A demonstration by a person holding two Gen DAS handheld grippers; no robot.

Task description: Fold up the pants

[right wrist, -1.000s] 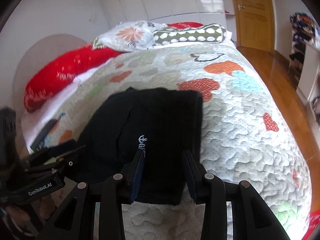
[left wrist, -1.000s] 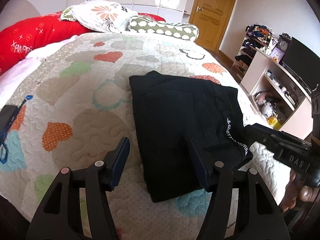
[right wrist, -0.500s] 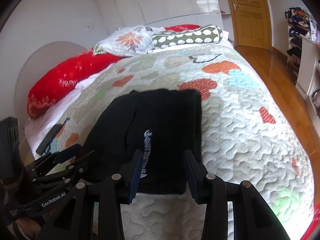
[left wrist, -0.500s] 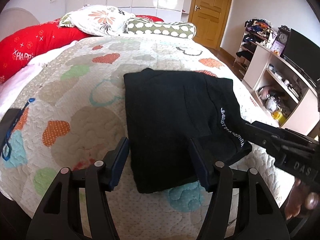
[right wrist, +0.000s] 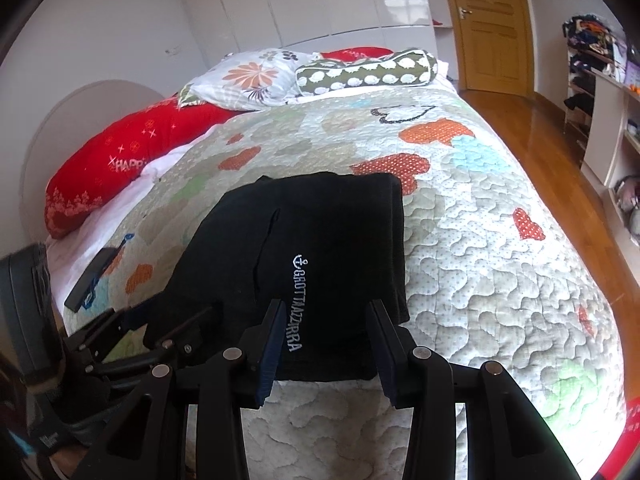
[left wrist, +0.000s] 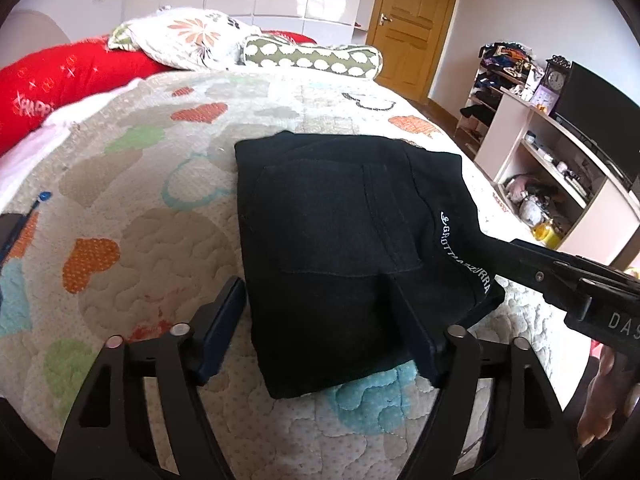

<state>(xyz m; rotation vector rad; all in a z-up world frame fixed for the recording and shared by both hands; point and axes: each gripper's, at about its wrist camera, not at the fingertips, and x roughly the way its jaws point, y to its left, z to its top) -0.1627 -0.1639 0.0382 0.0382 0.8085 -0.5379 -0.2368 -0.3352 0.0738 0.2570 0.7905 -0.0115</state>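
Observation:
The black pants [left wrist: 340,240] lie folded into a compact rectangle on the quilted bed, white lettering along the waistband; they also show in the right wrist view [right wrist: 312,248]. My left gripper [left wrist: 316,324] is open and empty, its fingers straddling the near left corner of the pants, just above them. My right gripper [right wrist: 324,344] is open and empty, hovering over the near edge by the lettering. The right gripper also shows in the left wrist view [left wrist: 560,280] at the pants' right edge.
The heart-patterned quilt [left wrist: 120,200] covers the bed. Red [left wrist: 60,80], floral [left wrist: 192,40] and green [left wrist: 312,56] pillows lie at the head. A dark phone-like object [right wrist: 94,276] lies at the bed's left edge. A shelf unit with a TV [left wrist: 580,140] stands at right.
Both grippers have drawn back and risen slightly from the folded pants. The pants lie still and keep their shape.

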